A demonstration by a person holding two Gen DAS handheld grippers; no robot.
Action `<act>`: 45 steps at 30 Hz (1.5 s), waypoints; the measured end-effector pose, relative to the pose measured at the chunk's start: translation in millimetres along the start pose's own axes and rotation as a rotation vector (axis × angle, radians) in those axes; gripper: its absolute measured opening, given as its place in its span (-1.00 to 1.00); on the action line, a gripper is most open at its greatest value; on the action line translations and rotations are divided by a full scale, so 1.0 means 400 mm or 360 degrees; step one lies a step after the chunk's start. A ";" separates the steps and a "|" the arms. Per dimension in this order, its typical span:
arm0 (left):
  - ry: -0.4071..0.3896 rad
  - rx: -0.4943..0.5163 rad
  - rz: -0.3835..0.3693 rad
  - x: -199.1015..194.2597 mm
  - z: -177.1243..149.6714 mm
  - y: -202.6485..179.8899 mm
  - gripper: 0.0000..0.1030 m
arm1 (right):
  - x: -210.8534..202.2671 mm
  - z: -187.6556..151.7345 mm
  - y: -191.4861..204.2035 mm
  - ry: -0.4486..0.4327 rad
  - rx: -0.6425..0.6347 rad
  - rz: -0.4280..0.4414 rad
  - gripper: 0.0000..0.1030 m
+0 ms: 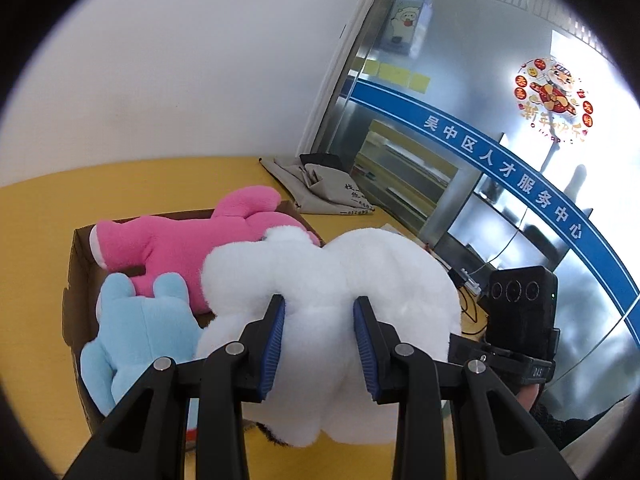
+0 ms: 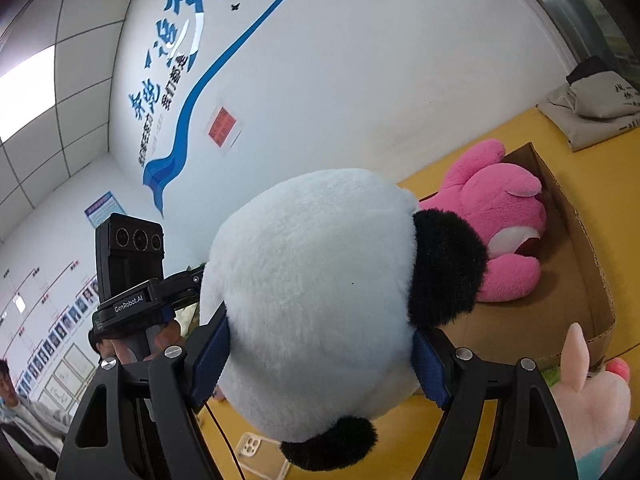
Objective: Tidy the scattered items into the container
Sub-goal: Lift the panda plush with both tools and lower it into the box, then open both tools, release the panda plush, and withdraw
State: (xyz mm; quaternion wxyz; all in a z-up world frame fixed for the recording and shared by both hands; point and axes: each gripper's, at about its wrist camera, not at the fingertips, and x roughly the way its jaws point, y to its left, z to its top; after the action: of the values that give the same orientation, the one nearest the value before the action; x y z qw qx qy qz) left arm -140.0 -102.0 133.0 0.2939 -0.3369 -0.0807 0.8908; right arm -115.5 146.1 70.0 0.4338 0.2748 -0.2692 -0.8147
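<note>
Both grippers hold one white and black panda plush (image 1: 328,280) above a brown cardboard box (image 1: 76,272). My left gripper (image 1: 320,312) is shut on its white body. My right gripper (image 2: 320,340) is shut on its white head (image 2: 312,280), next to a black ear (image 2: 444,268). A pink plush (image 1: 180,248) and a light blue plush (image 1: 144,336) lie in the box. The pink plush (image 2: 504,216) and the box (image 2: 592,280) also show in the right wrist view.
The box stands on a yellow table (image 1: 40,208). A grey cloth bag (image 1: 324,188) lies at the table's far edge by a glass wall (image 1: 460,140). A pale pink plush (image 2: 588,404) lies near the box at the right. A white wall (image 2: 360,80) is behind.
</note>
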 end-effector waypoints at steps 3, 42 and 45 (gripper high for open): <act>0.0147 -0.0083 0.0045 0.112 0.013 0.088 -0.56 | 0.074 -0.015 -0.087 -0.0057 0.0236 -0.0131 0.66; 0.0395 -0.0421 0.0540 0.237 -0.267 0.127 -0.68 | 0.310 -0.054 -0.148 0.0491 -0.0345 -0.1050 0.99; 0.0391 -0.0435 0.0578 0.239 -0.271 0.117 -0.67 | 0.324 -0.046 -0.160 0.0568 -0.0317 -0.0998 1.00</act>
State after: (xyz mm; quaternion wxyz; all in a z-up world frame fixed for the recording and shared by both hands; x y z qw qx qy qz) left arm -149.0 -90.8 -18.3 0.0883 -0.4881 -0.1023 0.8622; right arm -200.2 62.2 -14.2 0.2280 0.4381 -0.0116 -0.8694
